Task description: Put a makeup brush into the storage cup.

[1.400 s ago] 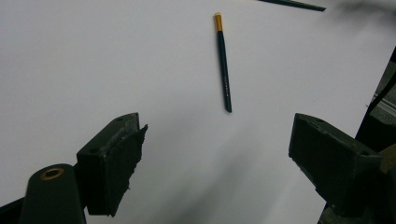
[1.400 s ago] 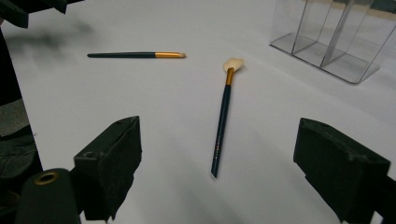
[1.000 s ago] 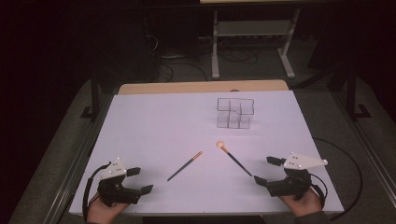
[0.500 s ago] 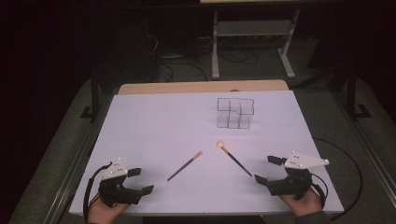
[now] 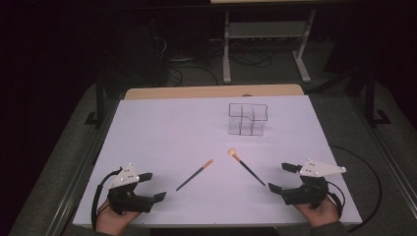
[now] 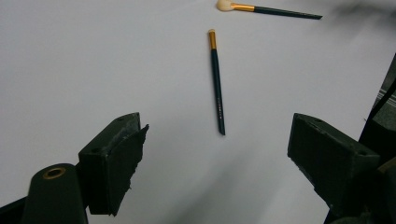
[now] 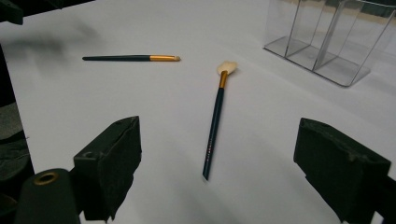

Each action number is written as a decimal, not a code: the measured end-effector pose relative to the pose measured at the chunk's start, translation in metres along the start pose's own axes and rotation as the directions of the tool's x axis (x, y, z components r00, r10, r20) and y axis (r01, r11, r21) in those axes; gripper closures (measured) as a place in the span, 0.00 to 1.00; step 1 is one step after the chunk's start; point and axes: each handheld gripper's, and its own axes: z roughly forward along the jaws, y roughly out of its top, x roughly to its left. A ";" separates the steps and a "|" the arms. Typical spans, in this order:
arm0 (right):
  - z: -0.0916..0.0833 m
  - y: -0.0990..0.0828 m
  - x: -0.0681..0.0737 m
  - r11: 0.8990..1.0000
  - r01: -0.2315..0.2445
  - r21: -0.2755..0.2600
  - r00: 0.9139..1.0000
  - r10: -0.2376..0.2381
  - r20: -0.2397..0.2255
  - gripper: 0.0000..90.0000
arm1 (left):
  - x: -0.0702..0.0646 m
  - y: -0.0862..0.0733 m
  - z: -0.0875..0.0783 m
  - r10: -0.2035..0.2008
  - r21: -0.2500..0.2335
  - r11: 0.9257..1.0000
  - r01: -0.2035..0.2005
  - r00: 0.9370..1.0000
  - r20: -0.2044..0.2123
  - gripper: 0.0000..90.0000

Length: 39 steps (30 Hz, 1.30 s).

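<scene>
I rest both hand-held grippers at the near edge of the bench, left and right both released and empty. Two brushes, thin and fluffy, lie between them; the clear organizer beyond looks empty, so seemingly nothing is done.

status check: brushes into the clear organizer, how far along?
Done: nothing yet. Both brushes lie flat on the white table: the thin brush and the fluffy-tipped brush, apart from each other. The clear organizer looks empty. In hand: nothing; the left claw and right claw are open near the front edge. Left, if that is the job: pick up and place both brushes.
</scene>
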 end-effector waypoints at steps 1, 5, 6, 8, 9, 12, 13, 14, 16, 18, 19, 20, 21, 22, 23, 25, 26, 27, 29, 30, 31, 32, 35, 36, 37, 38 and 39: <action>0.000 0.000 0.000 1.000 0.003 -0.001 1.000 -0.003 -0.002 0.16 | 0.000 0.001 0.000 -0.004 0.001 1.000 0.004 1.000 -0.002 0.19; 0.000 0.000 0.001 1.000 0.004 -0.001 1.000 -0.004 -0.006 0.16 | 0.001 0.005 0.001 -0.003 -0.003 1.000 0.003 1.000 -0.005 0.19; 0.000 0.000 0.001 1.000 0.004 -0.001 1.000 -0.004 -0.007 0.15 | 0.001 0.005 0.002 -0.008 -0.004 1.000 0.008 1.000 -0.006 0.19; 0.000 0.001 0.001 1.000 0.006 -0.001 1.000 -0.006 -0.009 0.16 | 0.001 0.008 0.002 -0.002 -0.003 1.000 0.002 1.000 -0.011 0.19; 0.000 0.001 0.001 1.000 0.006 -0.001 1.000 -0.006 -0.009 0.16 | 0.001 0.008 0.002 -0.002 -0.003 1.000 0.002 1.000 -0.011 0.19; 0.000 0.001 0.001 1.000 0.009 -0.002 1.000 -0.009 -0.007 0.16 | 0.001 0.011 0.003 -0.002 -0.004 1.000 0.002 1.000 -0.009 0.19; 0.000 0.001 0.001 1.000 0.009 -0.005 1.000 -0.009 -0.006 0.16 | 0.002 0.011 0.003 -0.003 -0.006 1.000 0.003 1.000 -0.008 0.19; 0.000 0.001 0.001 1.000 0.008 -0.004 1.000 -0.008 -0.006 0.16 | 0.002 0.012 0.004 -0.006 -0.005 1.000 0.006 1.000 -0.004 0.19; -0.001 0.001 0.001 1.000 0.006 -0.005 1.000 -0.007 -0.006 0.16 | 0.001 0.014 0.006 0.005 0.001 1.000 -0.005 1.000 -0.004 0.19; 0.000 0.001 0.001 1.000 0.008 -0.004 1.000 -0.008 -0.006 0.16 | 0.001 0.016 0.007 0.012 0.005 1.000 -0.012 1.000 -0.005 0.19; 0.000 0.001 0.001 1.000 0.008 -0.004 1.000 -0.008 -0.006 0.16 | 0.001 0.016 0.007 0.012 0.005 1.000 -0.012 1.000 -0.005 0.19; 0.000 0.001 0.001 1.000 0.009 -0.003 1.000 -0.009 -0.007 0.16 | 0.001 0.017 0.007 0.017 0.011 1.000 -0.017 1.000 -0.004 0.19; 0.000 0.001 0.001 1.000 0.010 -0.003 1.000 -0.010 -0.007 0.16 | 0.000 0.019 0.008 0.018 0.010 1.000 -0.018 1.000 -0.001 0.20; 0.000 0.001 0.001 1.000 0.011 -0.002 1.000 -0.011 -0.007 0.16 | 0.000 0.021 0.008 0.017 0.009 1.000 -0.017 1.000 -0.001 0.21; 0.000 0.001 0.001 1.000 0.011 -0.002 1.000 -0.011 -0.007 0.16 | 0.001 0.022 0.008 0.025 0.013 1.000 -0.025 1.000 -0.001 0.21; 0.000 0.001 0.001 1.000 0.015 -0.003 1.000 -0.015 -0.009 0.16 | 0.001 0.028 0.010 0.027 0.019 0.999 -0.027 1.000 0.002 0.22; 0.000 0.001 0.001 1.000 0.016 -0.002 1.000 -0.016 -0.009 0.16 | 0.001 0.029 0.011 0.033 0.023 0.999 -0.034 0.999 0.001 0.22; 0.000 0.001 0.001 1.000 0.016 -0.002 1.000 -0.016 -0.009 0.16 | 0.001 0.029 0.011 0.033 0.023 0.999 -0.034 0.999 0.001 0.22; -0.001 0.001 0.001 1.000 0.014 -0.004 1.000 -0.014 -0.007 0.16 | 0.001 0.033 0.013 0.039 0.027 0.999 -0.039 0.999 0.001 0.22; -0.002 0.001 0.001 1.000 0.013 -0.007 1.000 -0.013 -0.006 0.16 | 0.001 0.036 0.015 0.041 0.022 0.999 -0.040 0.999 0.000 0.22; -0.002 0.001 0.001 1.000 0.013 -0.010 1.000 -0.013 -0.005 0.16 | 0.001 0.037 0.016 0.043 0.020 0.999 -0.043 0.999 0.004 0.22; -0.002 0.001 0.000 1.000 0.013 -0.010 1.000 -0.013 -0.005 0.16 | 0.000 0.038 0.018 0.037 0.022 0.999 -0.037 0.999 0.007 0.22; -0.003 0.001 0.000 1.000 0.013 -0.010 1.000 -0.013 -0.003 0.16 | 0.000 0.042 0.023 0.040 0.030 0.999 -0.040 0.999 0.014 0.22; -0.003 0.001 0.000 1.000 0.014 -0.010 1.000 -0.014 -0.003 0.16 | 0.000 0.043 0.024 0.045 0.031 0.998 -0.046 0.999 0.014 0.22; -0.003 0.001 0.000 1.000 0.015 -0.011 1.000 -0.015 -0.001 0.16 | 0.000 0.043 0.026 0.045 0.031 0.998 -0.046 0.999 0.015 0.23; -0.003 0.002 0.000 1.000 0.015 -0.011 1.000 -0.015 -0.002 0.16 | 0.000 0.044 0.027 0.044 0.037 0.998 -0.045 0.999 0.017 0.23; -0.003 0.002 0.000 1.000 0.015 -0.011 1.000 -0.015 -0.002 0.16 | 0.000 0.044 0.027 0.044 0.037 0.998 -0.045 0.999 0.017 0.23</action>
